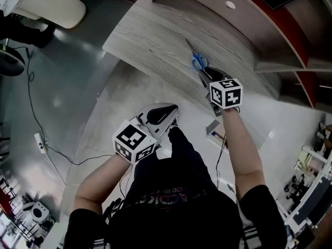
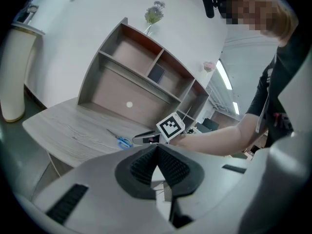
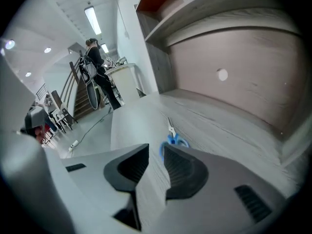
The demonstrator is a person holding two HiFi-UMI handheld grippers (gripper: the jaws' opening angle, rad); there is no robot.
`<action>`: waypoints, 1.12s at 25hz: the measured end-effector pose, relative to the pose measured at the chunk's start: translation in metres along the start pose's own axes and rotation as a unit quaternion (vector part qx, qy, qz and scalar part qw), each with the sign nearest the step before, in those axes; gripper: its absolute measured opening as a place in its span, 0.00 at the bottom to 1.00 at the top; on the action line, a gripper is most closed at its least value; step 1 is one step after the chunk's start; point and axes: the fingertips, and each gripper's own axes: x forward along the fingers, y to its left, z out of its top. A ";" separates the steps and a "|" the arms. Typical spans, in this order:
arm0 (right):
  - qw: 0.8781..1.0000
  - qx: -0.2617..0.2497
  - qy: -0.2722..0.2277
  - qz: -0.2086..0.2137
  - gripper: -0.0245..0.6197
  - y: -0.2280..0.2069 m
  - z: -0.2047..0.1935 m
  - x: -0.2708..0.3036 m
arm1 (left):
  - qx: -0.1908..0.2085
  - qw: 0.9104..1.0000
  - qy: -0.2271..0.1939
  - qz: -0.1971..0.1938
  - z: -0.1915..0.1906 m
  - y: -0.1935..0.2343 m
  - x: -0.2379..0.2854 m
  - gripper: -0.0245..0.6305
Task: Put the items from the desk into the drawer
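Observation:
Blue-handled scissors (image 1: 197,61) lie on the pale wooden desk (image 1: 150,35), blades pointing toward the back panel. My right gripper (image 1: 204,73) hovers just short of the handles, open by a narrow gap with nothing between the jaws. In the right gripper view the scissors (image 3: 172,136) lie right past the tips of my right gripper (image 3: 156,152). My left gripper (image 1: 173,111) hangs lower, off the desk's front edge, shut and empty. From the left gripper view, the scissors (image 2: 122,140) and the right gripper's marker cube (image 2: 170,126) lie beyond my left gripper (image 2: 156,149).
A shelf unit (image 2: 141,67) stands along the desk's back, with a small white disc (image 1: 231,4) on its back panel. Under the desk's front edge is a pale box-like part (image 1: 214,131), perhaps the drawer. A cream chair (image 1: 52,4) and a floor cable (image 1: 40,141) are to the left.

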 end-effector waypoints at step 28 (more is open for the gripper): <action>0.982 -0.069 0.164 -0.059 0.22 -0.045 -0.024 0.063 | -0.028 0.999 -0.004 0.027 0.004 0.014 0.013 0.04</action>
